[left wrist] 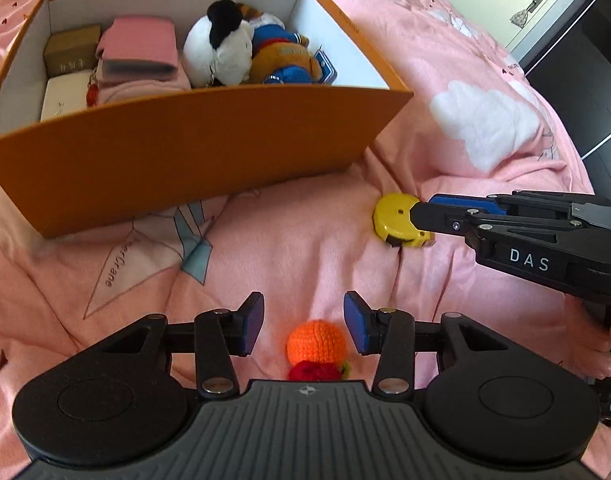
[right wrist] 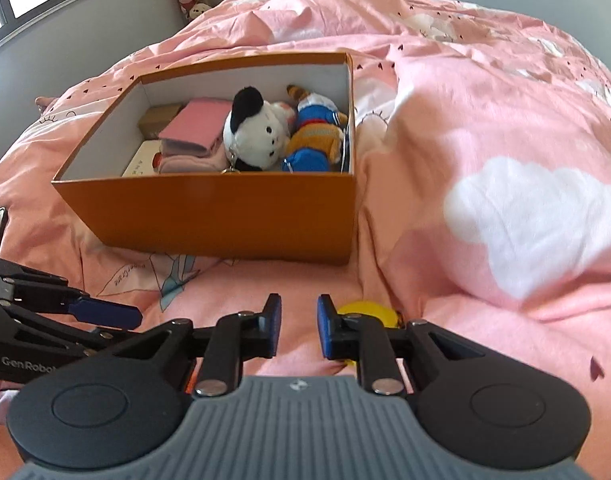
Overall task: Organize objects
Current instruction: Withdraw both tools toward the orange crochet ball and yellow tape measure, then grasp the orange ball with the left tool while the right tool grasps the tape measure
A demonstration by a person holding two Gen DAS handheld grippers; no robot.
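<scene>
Crochet toy: the orange-and-red crochet toy [left wrist: 316, 350] lies on the pink duvet [left wrist: 305, 248], below and between the left gripper's [left wrist: 304, 327] fingers, outside the box; its lower part is hidden behind the gripper body.
Yellow disc: the yellow disc [left wrist: 397, 216], apparently a tape measure, rests on the duvet just right of the box's near corner; in the right wrist view it [right wrist: 367, 312] is partly hidden behind that gripper's right finger.
Left fingers: released, standing apart with the toy not pressed by either pad.
Right fingers: the right gripper [right wrist: 299, 330] stands parted with nothing between the pads; seen from the left wrist view, its tip [left wrist: 423, 216] overlaps the disc, and contact cannot be told.
Box: the orange box [right wrist: 225, 216] is already crowded with a panda plush [right wrist: 257, 136], a blue-and-orange plush [right wrist: 317, 136], folded pink cloth [right wrist: 193, 124] and small cartons [left wrist: 71, 50].
Risk, toy: soft and round, so it may squash or roll sideways on the yielding duvet if the pads close off-centre.
Risk, disc: hard and smooth; a narrow grip on its edge could let it slip or tip away.
Risk, grippers: they are near each other, so reaching together may make them collide.
Risk, box: little free room, so a dropped piece may perch on the plushes.
</scene>
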